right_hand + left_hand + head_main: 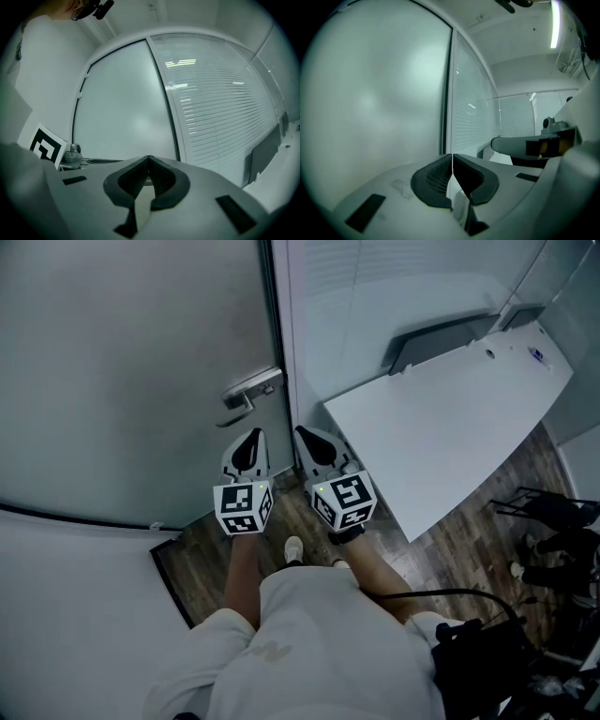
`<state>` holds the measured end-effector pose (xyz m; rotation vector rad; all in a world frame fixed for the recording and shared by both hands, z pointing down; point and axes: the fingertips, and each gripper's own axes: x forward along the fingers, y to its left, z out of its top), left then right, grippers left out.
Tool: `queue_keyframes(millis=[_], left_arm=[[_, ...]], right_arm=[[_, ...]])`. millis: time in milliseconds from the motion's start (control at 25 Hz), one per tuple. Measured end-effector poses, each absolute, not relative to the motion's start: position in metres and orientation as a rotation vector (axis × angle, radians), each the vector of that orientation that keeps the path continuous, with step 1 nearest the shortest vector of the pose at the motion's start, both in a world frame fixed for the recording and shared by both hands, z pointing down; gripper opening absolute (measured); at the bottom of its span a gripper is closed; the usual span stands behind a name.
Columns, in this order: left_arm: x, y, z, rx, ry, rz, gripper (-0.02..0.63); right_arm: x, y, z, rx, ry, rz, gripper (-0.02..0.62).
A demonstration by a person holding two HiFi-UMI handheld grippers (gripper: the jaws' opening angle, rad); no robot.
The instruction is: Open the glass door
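The frosted glass door (131, 362) fills the left of the head view, with a metal lever handle (251, 390) at its right edge beside the dark door frame (273, 324). My left gripper (251, 435) is shut and empty, its tips just below the handle and apart from it. My right gripper (302, 432) is shut and empty too, close beside the left one, in front of the frame. In the left gripper view the shut left gripper (452, 157) faces the door pane (370, 103). The right gripper (149, 158) faces the door (126, 108) and the frame.
A glass wall with blinds (220, 103) stands right of the door. A white desk (450, 418) juts in from the right, close to my right gripper. Wood floor (202, 554) lies below, and black cables and gear (506, 643) sit at the lower right.
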<state>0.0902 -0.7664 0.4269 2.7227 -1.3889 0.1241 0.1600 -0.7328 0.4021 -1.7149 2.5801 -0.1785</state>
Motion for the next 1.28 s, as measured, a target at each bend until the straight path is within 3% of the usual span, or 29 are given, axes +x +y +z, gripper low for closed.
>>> queue_keyframes(millis=[520,840,1080,1280], left_arm=[[0.062,-0.835,0.481,2.761,-1.333,0.430,0.009],[0.072,-0.864,0.529,2.838,-1.247,0.798,0.144],[0.067,-0.885,0.560,2.833,-1.231,1.146,0.158],[0.064,-0.889,0.566,2.831,-1.305,1.219,0.158]], right_arm=[[0.150,-0.776,0.425,-1.858,2.559,-0.261,0.003],[0.159,-0.784,0.438,-1.903,2.552,-0.295,0.003],[0.168,-0.790,0.445,-1.920,2.548,-0.319,0.003],[0.172,-0.795,0.450,-1.919,2.555,-0.334,0.003]])
